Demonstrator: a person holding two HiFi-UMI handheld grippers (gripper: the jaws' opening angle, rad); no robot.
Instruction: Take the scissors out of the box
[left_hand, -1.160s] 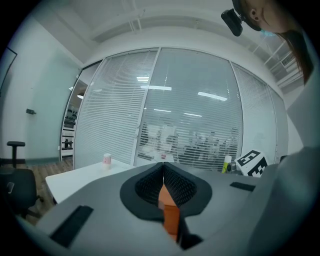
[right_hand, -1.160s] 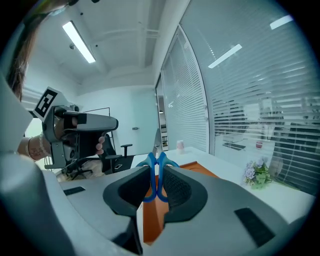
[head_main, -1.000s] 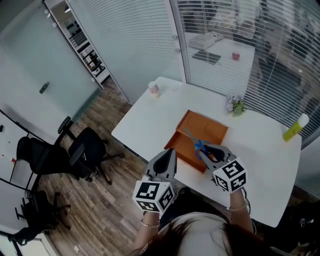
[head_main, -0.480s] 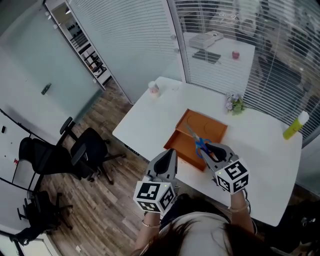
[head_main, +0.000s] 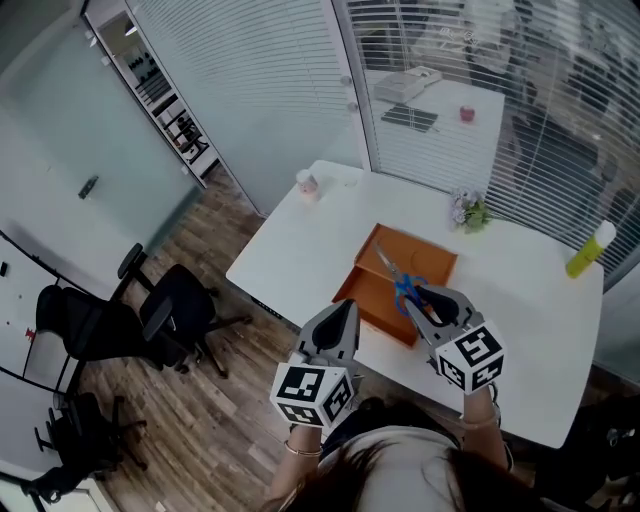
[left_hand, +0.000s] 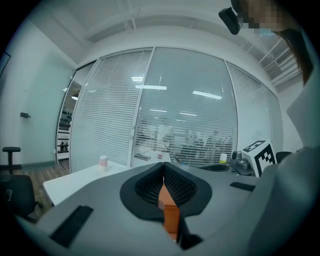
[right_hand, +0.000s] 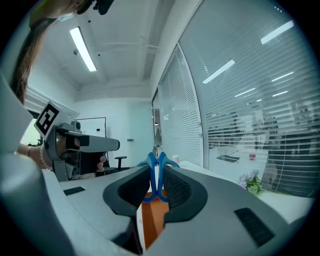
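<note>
I saw the right gripper (head_main: 417, 300) at the near side of the white rectangular bench (head_main: 300, 250), and its fingers (right_hand: 180, 189) were closed on the two blue plastic handle loops of a pair of metal scissors (head_main: 403, 288). In the right gripper view the blue loops of the scissors (right_hand: 156, 162) stood pressed between the two black ribbed pads, and the blades pointed forward, away from me. In the head view the scissors were over the shallow orange box (head_main: 432, 256), with the blades lying across its open inside; I could not tell if the tips touched the box bottom. The box sat near the middle of the bench, with its near edge just under the right gripper (right_hand: 156, 171). The left gripper (head_main: 344, 306) was held beside the right one, near the left corner of the box, and its fingers (left_hand: 145, 186) were together with nothing between them. On the far part of the bench stood a small pink and white cup (head_main: 307, 181), a small green plant with pale flowers (head_main: 470, 212) and a yellow-green bottle (head_main: 590, 252), all well apart from the box.
</note>
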